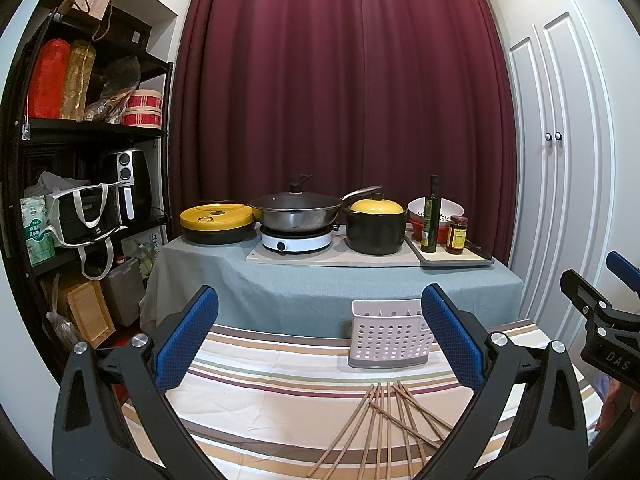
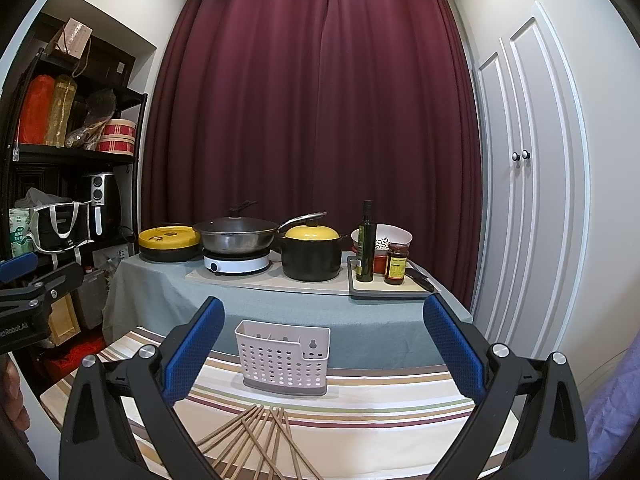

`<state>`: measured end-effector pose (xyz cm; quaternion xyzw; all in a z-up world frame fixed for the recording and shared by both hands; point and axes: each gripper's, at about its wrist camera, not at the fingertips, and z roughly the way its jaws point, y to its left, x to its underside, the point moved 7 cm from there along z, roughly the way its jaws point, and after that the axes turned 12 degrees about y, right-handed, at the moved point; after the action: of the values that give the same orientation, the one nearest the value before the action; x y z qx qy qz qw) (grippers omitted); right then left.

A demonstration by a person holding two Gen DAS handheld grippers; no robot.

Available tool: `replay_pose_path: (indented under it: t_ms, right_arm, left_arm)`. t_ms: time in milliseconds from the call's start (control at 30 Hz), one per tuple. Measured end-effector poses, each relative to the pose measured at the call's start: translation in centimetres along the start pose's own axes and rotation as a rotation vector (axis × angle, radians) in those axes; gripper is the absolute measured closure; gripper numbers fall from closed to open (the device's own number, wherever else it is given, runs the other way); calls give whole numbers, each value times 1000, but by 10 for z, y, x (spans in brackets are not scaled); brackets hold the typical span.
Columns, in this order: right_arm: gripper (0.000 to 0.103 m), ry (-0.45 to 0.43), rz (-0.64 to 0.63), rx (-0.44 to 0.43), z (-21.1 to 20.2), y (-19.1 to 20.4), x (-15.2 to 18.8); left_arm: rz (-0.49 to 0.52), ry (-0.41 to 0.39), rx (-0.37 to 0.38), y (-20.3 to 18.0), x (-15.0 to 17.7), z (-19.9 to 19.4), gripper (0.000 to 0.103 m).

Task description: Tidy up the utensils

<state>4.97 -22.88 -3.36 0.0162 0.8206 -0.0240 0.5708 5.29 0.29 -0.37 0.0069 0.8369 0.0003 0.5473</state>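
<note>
Left wrist: perforated plastic caddy (image 1: 390,338), slender wooden chopsticks (image 1: 384,428).

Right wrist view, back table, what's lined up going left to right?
Yellow-lidded griddle → lidded wok on the white hotplate → black pot with yellow lid → olive oil bottle → sauce jar.

Left gripper (image 1: 320,336) wide open above striped tablecloth (image 1: 256,396).
Chopsticks (image 1: 384,428) lie fanned loose on the cloth, white perforated holder (image 1: 386,340) upright just behind them. Right gripper (image 1: 600,308) at right edge.
</note>
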Motion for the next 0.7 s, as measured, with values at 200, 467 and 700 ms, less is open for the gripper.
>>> replay_pose_path:
  t_ms: [200,467,700]
  right_arm:
    - [6,24,4,-4,5,5,3]
    - [6,120,10,-77,43,11,39]
    - [6,265,-44,-140,94,12,119]
  left_arm:
    - [1,22,8,-2,2,12,4]
    - [41,116,-19,-4,37,73,4]
    - [54,303,-27,8,112,149,4]
